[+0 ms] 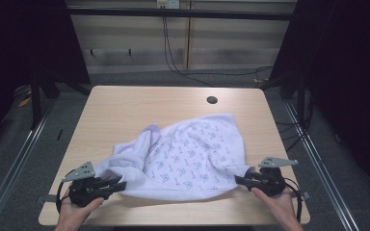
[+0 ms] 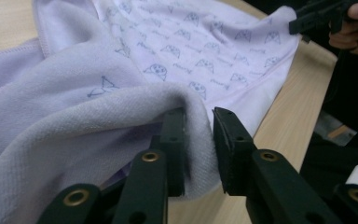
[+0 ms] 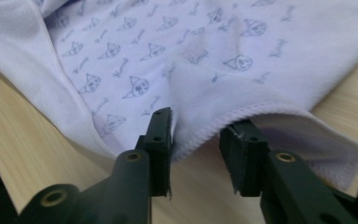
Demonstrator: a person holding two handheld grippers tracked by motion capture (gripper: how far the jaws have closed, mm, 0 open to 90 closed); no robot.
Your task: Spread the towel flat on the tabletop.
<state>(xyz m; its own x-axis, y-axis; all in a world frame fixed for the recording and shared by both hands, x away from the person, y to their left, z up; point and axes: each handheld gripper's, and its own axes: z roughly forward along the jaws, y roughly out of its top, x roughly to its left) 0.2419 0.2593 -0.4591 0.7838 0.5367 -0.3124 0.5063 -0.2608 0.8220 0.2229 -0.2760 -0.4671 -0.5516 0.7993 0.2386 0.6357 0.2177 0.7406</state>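
A white towel (image 1: pixel 183 156) printed with small blue-grey cat faces lies crumpled across the near half of a light wooden table (image 1: pixel 125 103), its printed face up and one edge rolled over on the left so the plain terry side shows. The left gripper (image 1: pixel 118 184), held in the person's left hand (image 1: pixel 77 211) at the near-left corner of the table, lies nearly level and points at the towel's near-left corner. In the left gripper view its jaws stand partly apart with a thick fold of the towel (image 2: pixel 121 93) draped between them; the fold lies against the left jaw's inner face, while a narrow gap shows before the right jaw, so the pads are not pinching it. The right gripper (image 1: pixel 241 180), in the right hand (image 1: pixel 282 204) at the near-right edge, points at the towel's near-right corner. In the right gripper view its jaws are likewise partly apart (a little wider than the cloth is thick), and the stitched hem of the towel (image 3: pixel 205 70) hangs loosely in the gap, brushing the left jaw and resting over the tip of the right one. A round cable hole (image 1: pixel 212 100) sits in the tabletop beyond the towel, well apart from it.
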